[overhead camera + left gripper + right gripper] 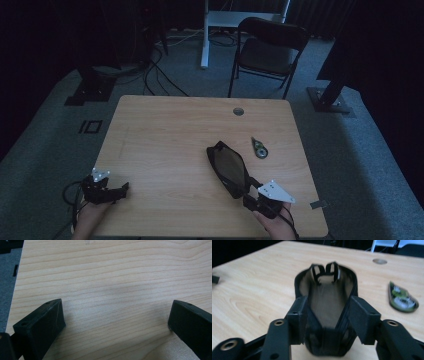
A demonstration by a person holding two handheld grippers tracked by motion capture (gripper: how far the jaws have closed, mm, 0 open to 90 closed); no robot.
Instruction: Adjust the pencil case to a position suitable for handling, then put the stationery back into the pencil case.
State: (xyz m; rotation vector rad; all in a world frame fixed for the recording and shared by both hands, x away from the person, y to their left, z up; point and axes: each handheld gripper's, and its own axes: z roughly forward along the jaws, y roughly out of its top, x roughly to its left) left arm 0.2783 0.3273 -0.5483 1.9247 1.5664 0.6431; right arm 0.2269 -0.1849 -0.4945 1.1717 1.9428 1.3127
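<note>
Right tongs (325, 322) straddle near end of black mesh zip pouch (327, 305), mid light-wood surface (165, 145); pads look barely touching. Re-pinch squarely w/ both sides. Left tongs (115, 322) spread, empty.

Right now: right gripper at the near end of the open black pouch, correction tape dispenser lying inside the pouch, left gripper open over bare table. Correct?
One thing is off: the correction tape dispenser is not inside the black pouch. It lies on the table beside it, apart from it, as the high view shows. The rest holds: the right gripper is at the pouch's near end, and the left gripper is open over bare wood.
</note>
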